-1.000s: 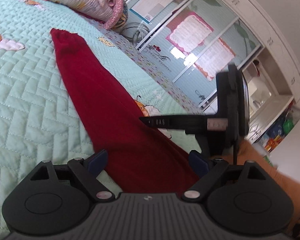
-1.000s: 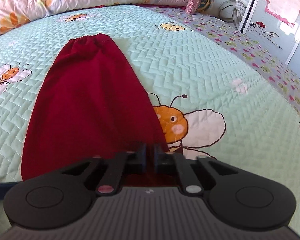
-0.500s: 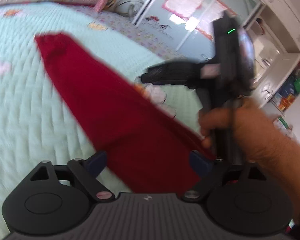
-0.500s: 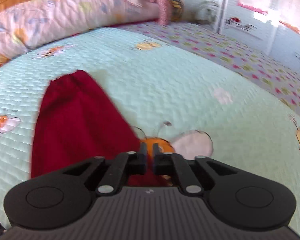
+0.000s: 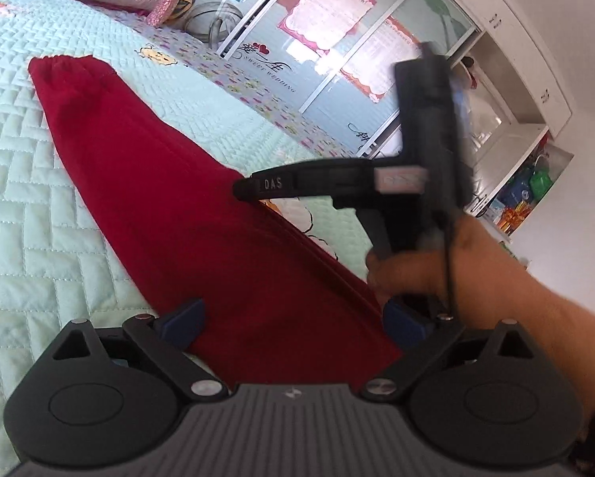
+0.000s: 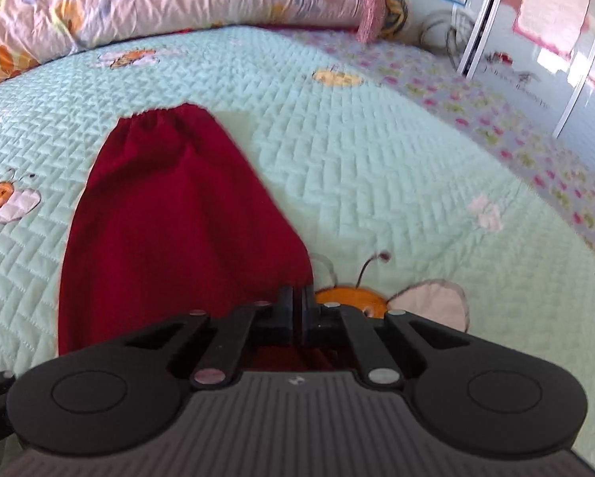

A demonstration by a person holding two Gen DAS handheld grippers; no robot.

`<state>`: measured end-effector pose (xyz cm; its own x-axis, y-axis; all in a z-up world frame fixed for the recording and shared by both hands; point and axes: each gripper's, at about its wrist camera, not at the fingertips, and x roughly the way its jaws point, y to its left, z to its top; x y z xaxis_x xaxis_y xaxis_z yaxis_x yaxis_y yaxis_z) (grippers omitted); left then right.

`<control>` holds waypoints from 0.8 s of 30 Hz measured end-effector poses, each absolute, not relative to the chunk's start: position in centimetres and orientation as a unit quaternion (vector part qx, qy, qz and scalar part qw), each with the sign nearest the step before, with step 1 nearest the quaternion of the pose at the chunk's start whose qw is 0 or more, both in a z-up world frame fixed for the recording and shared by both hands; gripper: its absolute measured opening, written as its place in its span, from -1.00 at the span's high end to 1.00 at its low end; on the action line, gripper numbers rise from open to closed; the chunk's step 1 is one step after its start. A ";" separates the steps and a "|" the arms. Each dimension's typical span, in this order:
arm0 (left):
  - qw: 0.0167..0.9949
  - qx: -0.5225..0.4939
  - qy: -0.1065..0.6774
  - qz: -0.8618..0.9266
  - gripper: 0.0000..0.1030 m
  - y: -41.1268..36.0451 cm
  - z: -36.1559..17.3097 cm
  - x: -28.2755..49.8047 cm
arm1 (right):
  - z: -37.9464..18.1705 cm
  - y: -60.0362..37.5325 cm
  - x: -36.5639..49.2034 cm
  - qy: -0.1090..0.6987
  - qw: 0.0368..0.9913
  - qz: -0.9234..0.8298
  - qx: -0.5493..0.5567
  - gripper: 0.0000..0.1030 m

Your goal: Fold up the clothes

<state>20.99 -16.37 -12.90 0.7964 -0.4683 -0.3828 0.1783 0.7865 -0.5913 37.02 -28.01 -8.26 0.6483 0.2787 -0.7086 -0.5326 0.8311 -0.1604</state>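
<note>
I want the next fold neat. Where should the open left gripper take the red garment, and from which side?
Probably the near edge of the red garment, straight ahead between the left gripper's open jaws. The right gripper already pinches that end, so a matching hold should lift it evenly.

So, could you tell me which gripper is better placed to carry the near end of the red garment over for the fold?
The right gripper: it is shut on the red garment at its near edge. The left gripper is open, straddling the cloth without gripping.

Open quilt (image 6: 377,167) beyond; rolled duvet (image 6: 158,0) blocks the far edge.
</note>
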 end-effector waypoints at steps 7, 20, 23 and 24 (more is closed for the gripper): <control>0.906 -0.278 0.263 -0.180 -0.92 -16.4 -12.9 21.1 | -8.6 -30.4 39.8 0.371 0.909 0.172 -0.082 0.86; 0.906 -0.279 0.260 -0.182 -0.92 -16.3 -12.9 21.3 | -7.3 -38.1 34.0 0.364 0.925 0.085 -0.063 0.60; 0.907 -0.278 0.260 -0.182 -0.92 -16.3 -12.9 21.3 | -6.4 -38.7 32.0 0.350 0.924 0.136 -0.077 0.50; 0.907 -0.277 0.260 -0.181 -0.92 -16.3 -13.0 21.3 | -6.5 -38.6 31.8 0.351 0.922 0.141 -0.083 0.41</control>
